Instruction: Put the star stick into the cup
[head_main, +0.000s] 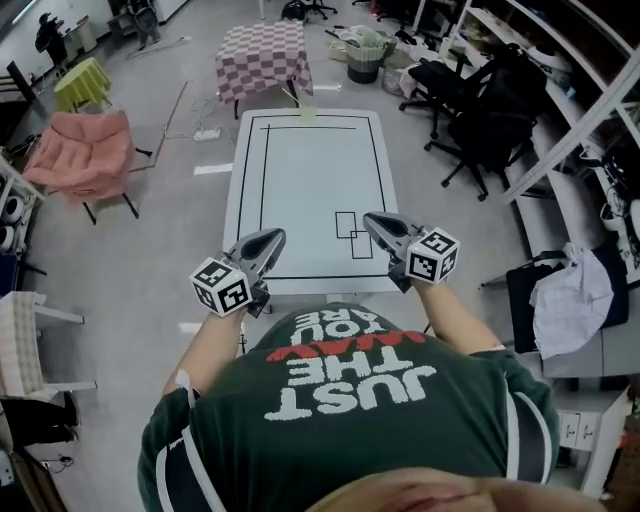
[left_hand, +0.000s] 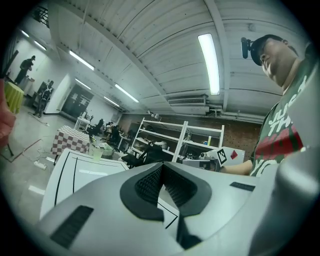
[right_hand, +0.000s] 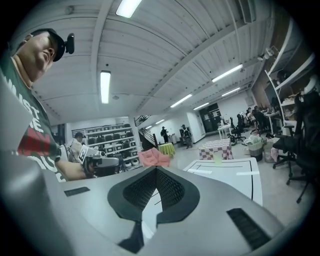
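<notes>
Well beyond left tongs (head_main: 273, 240) and right tongs (head_main: 373, 221) — the cup (head_main: 307, 112).

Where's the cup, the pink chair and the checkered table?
cup (head_main: 307, 112): head view, its side wall.
pink chair (head_main: 80, 155): head view, middle of its seat.
checkered table (head_main: 263, 55): head view, middle of its cloth.

White rectangular counter (head_main: 310, 180) mid-floor, long axis running near to far. Pale translucent plastic cup (head_main: 307, 112) on its far edge, about centre. Left tool (head_main: 268, 240) and right tool (head_main: 374, 224) over the near end, well apart, one toward each side. Checked-cloth table (head_main: 263, 55) just beyond the far end. Pink fabric armchair (head_main: 80, 155) off left; black office chairs (head_main: 480, 125) off right, white shelving (head_main: 560, 130) behind them.
</notes>
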